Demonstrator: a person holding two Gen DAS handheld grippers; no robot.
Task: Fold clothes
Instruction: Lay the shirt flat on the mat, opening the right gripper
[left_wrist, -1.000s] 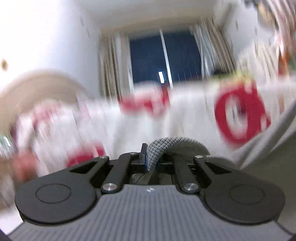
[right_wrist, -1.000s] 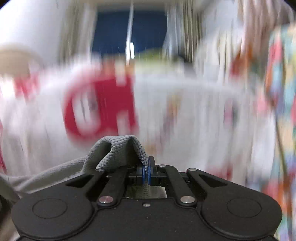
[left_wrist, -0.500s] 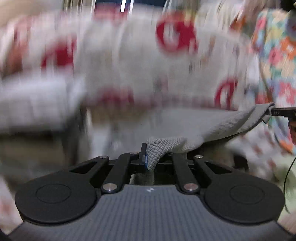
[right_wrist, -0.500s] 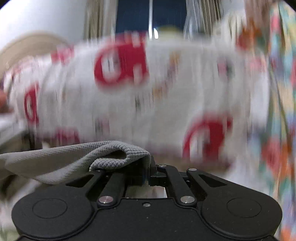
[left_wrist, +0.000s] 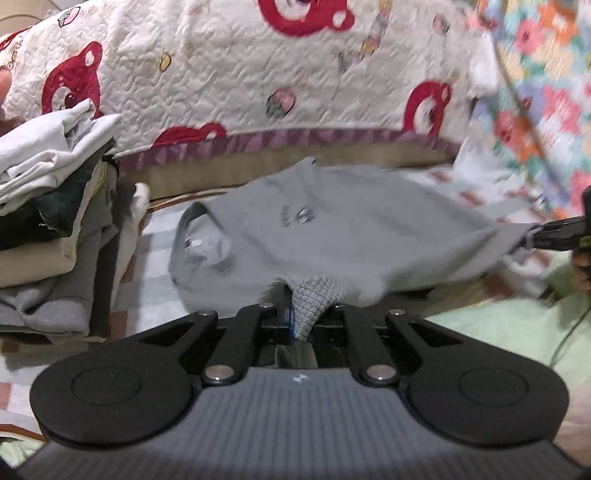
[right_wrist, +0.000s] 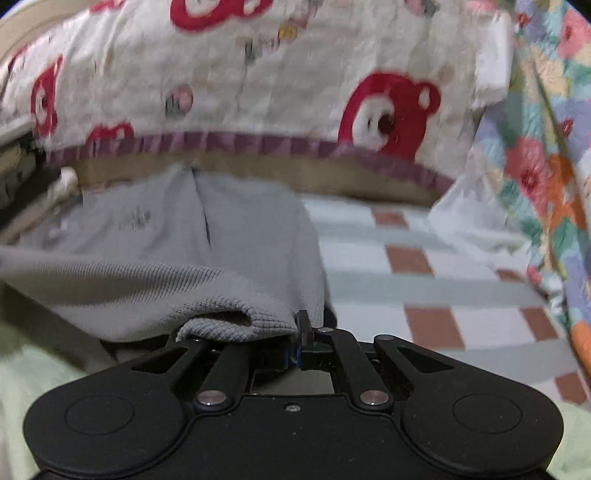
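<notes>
moved: both views dropped from window/curtains to the bed; the grey top, held up in the air a sec ago, is now lowered w/ its far part down on the bedding.
left gripper (left_wrist: 300, 318): jaws pressed tight on a bunched ribbed hem edge of the grey top (left_wrist: 332, 229); we see the knit pinched right at the tips.
right gripper (right_wrist: 297, 343): jaws also near shut, clamped on a rolled fold of the same hem; in the left view it shows at far right w/ cloth stretched to it.
top, where: spread btw our 2 grips, near edge lifted, collar end lying on the checked sheet (right_wrist: 424, 258), just short of the bear quilt (left_wrist: 240, 74).
handling: soft, light knit, no stiffness; we judge it sags in the middle and stretches if pulled hard, so even tension on both sides. Not slippery, ribbing grips well.
where to hold: hem corners now; for the fold, prob shoulders or side seams, thru both layers.
beside: stack of folded clothes (left_wrist: 48, 192) at left, close to the top's collar side.
far: flower quilt (right_wrist: 546, 147) hangs at right.
</notes>
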